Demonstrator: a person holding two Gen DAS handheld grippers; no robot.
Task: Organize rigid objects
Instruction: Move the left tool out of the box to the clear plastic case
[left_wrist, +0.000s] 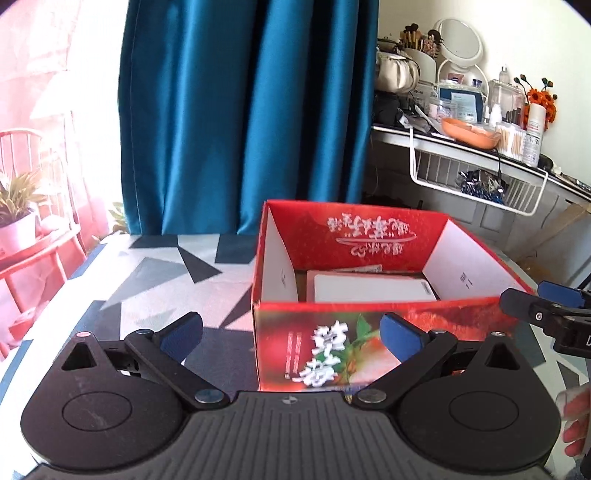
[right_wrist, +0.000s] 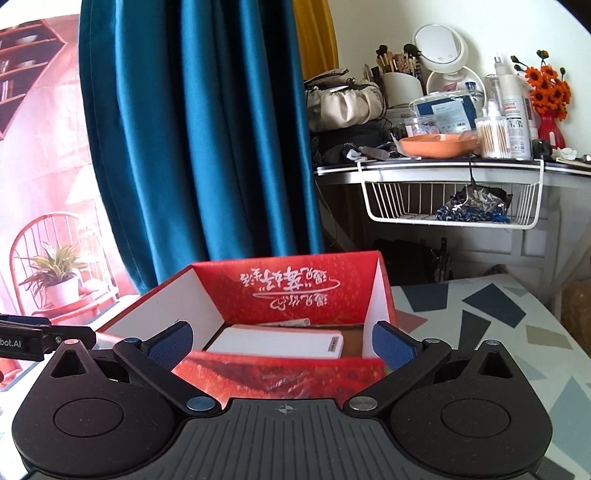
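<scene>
A red open-topped cardboard box (left_wrist: 325, 236) (right_wrist: 291, 280) stands on the patterned table. Inside it lies a flat white box (left_wrist: 373, 290) (right_wrist: 277, 343) with a smaller item behind it by the back wall. My left gripper (left_wrist: 291, 334) is open just in front of the box's printed front wall, nothing between its blue pads. My right gripper (right_wrist: 282, 343) is open too, hovering at the box's near rim with nothing held. In the left wrist view the right gripper's finger (left_wrist: 546, 306) shows by the box's right corner. A hand (left_wrist: 576, 417) is at the right edge.
The table (left_wrist: 147, 273) (right_wrist: 480, 314) has a grey, black and white geometric cover. Behind it hangs a teal curtain (left_wrist: 240, 110). A cluttered shelf (right_wrist: 424, 162) with a white wire basket (right_wrist: 450, 203) stands to the right. A red chair with a potted plant (right_wrist: 59, 273) is at the left.
</scene>
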